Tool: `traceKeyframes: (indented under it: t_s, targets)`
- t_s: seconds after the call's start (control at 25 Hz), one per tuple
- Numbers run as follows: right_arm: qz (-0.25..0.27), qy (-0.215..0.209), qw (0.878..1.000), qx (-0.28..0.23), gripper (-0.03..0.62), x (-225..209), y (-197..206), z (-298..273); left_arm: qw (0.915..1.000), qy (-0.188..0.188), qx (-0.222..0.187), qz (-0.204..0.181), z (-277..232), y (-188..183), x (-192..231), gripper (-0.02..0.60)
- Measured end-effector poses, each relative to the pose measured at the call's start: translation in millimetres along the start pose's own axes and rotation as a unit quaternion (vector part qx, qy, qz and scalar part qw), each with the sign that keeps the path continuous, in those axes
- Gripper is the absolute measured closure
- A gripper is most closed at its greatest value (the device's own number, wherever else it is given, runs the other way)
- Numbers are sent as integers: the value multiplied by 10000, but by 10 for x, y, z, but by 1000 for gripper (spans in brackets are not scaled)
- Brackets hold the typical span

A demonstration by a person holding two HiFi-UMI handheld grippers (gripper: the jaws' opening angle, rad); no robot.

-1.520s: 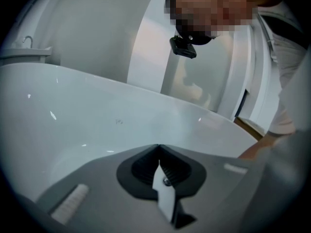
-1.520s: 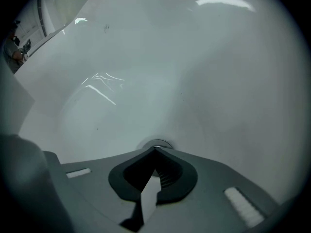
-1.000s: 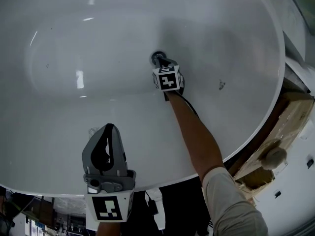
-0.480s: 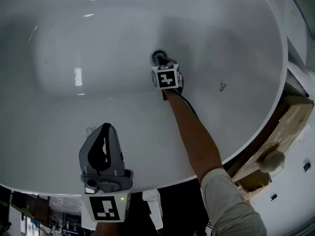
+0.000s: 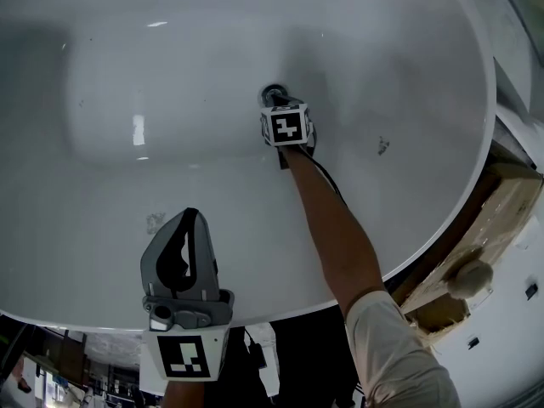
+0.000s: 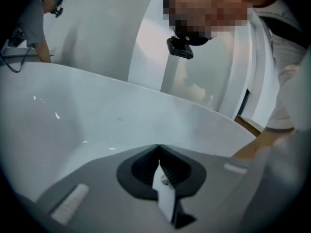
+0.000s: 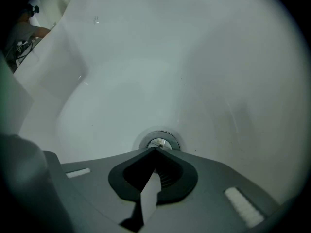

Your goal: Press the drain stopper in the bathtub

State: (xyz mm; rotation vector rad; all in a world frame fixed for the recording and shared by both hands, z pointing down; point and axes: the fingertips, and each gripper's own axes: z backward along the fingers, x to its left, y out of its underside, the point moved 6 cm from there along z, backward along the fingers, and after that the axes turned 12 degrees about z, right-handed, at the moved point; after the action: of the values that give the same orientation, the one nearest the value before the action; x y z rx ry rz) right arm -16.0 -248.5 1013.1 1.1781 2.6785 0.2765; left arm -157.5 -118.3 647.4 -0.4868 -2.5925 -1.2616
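The round chrome drain stopper (image 7: 159, 141) sits at the bottom of the white bathtub (image 5: 399, 75). In the head view only the far part of the stopper (image 5: 272, 93) shows above my right gripper (image 5: 279, 102). My right gripper (image 7: 156, 149) is shut, its tips meeting right at the stopper's near edge; whether they touch it I cannot tell. My left gripper (image 5: 189, 219) is shut with nothing in it and hangs over the tub's near wall, far from the drain. In its own view the left gripper (image 6: 158, 146) points across the tub rim.
A cardboard box (image 5: 476, 228) wrapped in plastic stands against the tub's right rim. Dark smudges (image 5: 382, 146) mark the tub's right slope. Another person (image 6: 36, 21) bends over beyond the tub's far rim.
The right gripper has stayed at the drain, its marker cube tilting slightly. The left gripper has shifted only a little near the tub's front rim.
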Motion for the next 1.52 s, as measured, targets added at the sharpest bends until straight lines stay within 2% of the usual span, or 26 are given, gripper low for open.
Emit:
traceKeyframes:
  t_s: [0.24, 0.44, 0.6, 1.0, 1.24, 1.52]
  targets:
    - [-706, 18, 9972, -239, 595, -5, -45, 243, 9999, 40, -150, 35, 116, -100, -163, 581]
    - [-685, 55, 9956, -631, 595, -1, -162, 577, 9996, 183, -211, -18, 232, -180, -332, 581]
    - [-868, 67, 9923, -877, 595, -5, -216, 897, 9993, 302, -231, -30, 360, -280, -449, 581]
    - [-870, 114, 9844, -1525, 595, 100, -453, 1887, 9979, 574, -287, -26, 789, -703, -728, 581]
    - [-945, 98, 9768, -1919, 595, 204, -569, 2518, 9963, 688, -506, 25, 1054, -1024, -840, 581]
    - [-992, 88, 9680, -2303, 595, 414, -573, 3272, 9953, 822, -504, -87, 1430, -1347, -962, 581]
